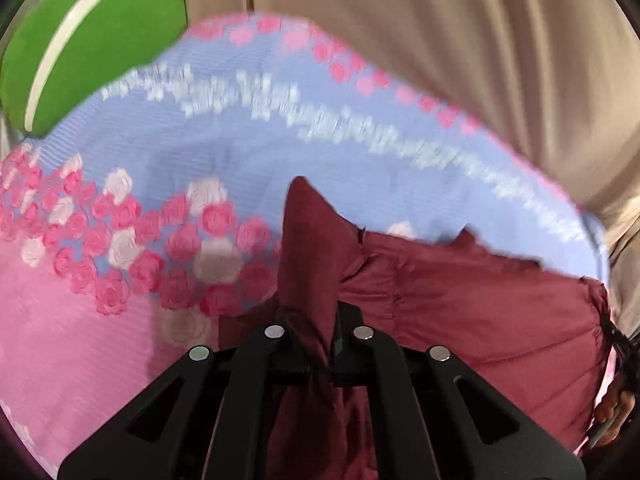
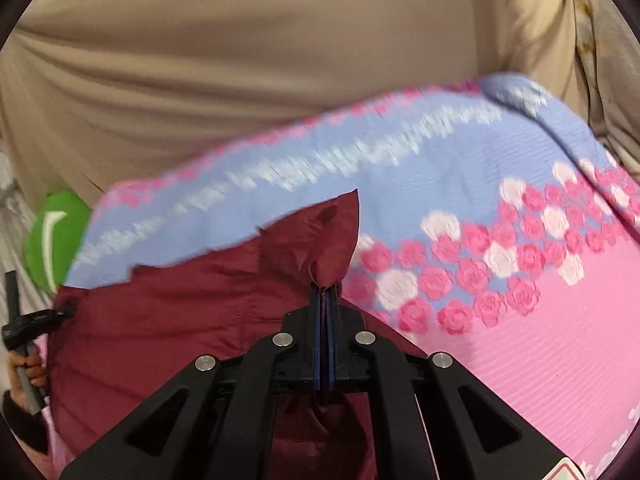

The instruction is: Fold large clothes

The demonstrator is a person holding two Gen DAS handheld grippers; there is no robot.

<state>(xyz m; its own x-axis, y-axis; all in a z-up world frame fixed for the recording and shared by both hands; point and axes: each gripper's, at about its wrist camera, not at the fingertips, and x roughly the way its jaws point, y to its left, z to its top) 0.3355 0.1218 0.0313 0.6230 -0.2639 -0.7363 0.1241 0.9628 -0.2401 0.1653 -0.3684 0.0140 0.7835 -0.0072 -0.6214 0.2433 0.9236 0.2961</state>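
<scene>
A dark maroon garment (image 1: 460, 300) is stretched between my two grippers above a pink and blue floral bedspread (image 1: 100, 320). My left gripper (image 1: 316, 320) is shut on one corner of the garment, which sticks up past its fingertips. My right gripper (image 2: 327, 292) is shut on the other corner of the maroon garment (image 2: 180, 312), its blue-edged pads pressed together. In the right wrist view the left gripper (image 2: 24, 328) and the hand holding it show at the far left edge.
A green cushion (image 1: 92, 40) with a white stripe lies at the bedspread's far left corner; it also shows in the right wrist view (image 2: 56, 236). A beige curtain (image 2: 240, 60) hangs behind the bed. The bedspread (image 2: 520, 360) extends right.
</scene>
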